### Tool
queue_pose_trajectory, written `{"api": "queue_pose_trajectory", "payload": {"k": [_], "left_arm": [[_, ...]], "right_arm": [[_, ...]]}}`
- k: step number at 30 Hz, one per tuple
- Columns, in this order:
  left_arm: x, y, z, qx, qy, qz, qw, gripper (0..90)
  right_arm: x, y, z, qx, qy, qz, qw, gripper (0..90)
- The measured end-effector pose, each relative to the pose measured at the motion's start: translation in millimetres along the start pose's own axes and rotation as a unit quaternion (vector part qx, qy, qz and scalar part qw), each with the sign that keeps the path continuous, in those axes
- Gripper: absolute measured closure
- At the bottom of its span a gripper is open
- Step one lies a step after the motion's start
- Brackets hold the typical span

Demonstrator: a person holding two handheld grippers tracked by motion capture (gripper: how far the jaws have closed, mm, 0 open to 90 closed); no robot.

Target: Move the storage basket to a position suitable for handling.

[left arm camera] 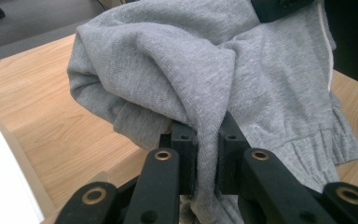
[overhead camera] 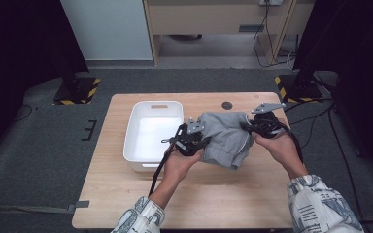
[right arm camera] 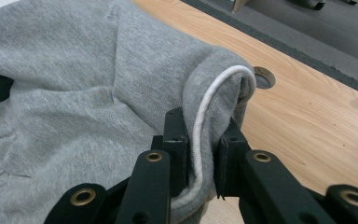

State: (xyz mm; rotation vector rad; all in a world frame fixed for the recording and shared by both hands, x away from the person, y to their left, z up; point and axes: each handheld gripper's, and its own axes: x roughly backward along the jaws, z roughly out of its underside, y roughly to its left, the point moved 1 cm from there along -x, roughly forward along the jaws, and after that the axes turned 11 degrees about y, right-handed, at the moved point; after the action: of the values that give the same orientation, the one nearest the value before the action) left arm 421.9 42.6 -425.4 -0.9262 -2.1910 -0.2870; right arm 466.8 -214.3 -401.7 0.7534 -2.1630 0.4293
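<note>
A grey sweat garment with a white cord and ribbed cuffs hangs bunched between my two grippers above the wooden table. My left gripper is shut on a fold of its left side; in the left gripper view the grey garment is pinched between the black pads. My right gripper is shut on the right edge. In the right gripper view the grey garment runs between the pads, and its white cord sits in the pinched fold.
A white rectangular bin stands on the table just left of my left gripper, and its rim shows in the left gripper view. A round cable hole sits near the table's far edge. Yellow-black stand bases rest on the floor beyond.
</note>
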Motion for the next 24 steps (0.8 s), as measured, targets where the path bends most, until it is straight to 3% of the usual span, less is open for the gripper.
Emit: {"api": "queue_pose_trajectory", "payload": {"k": [24], "left_arm": [[14.0,6.2,-6.1,-0.003,-0.006,-0.006,1.0000,80.8]], "right_arm": [[7.5,5.9,-17.4,0.012,-0.004,0.003,0.9999,78.0]]}}
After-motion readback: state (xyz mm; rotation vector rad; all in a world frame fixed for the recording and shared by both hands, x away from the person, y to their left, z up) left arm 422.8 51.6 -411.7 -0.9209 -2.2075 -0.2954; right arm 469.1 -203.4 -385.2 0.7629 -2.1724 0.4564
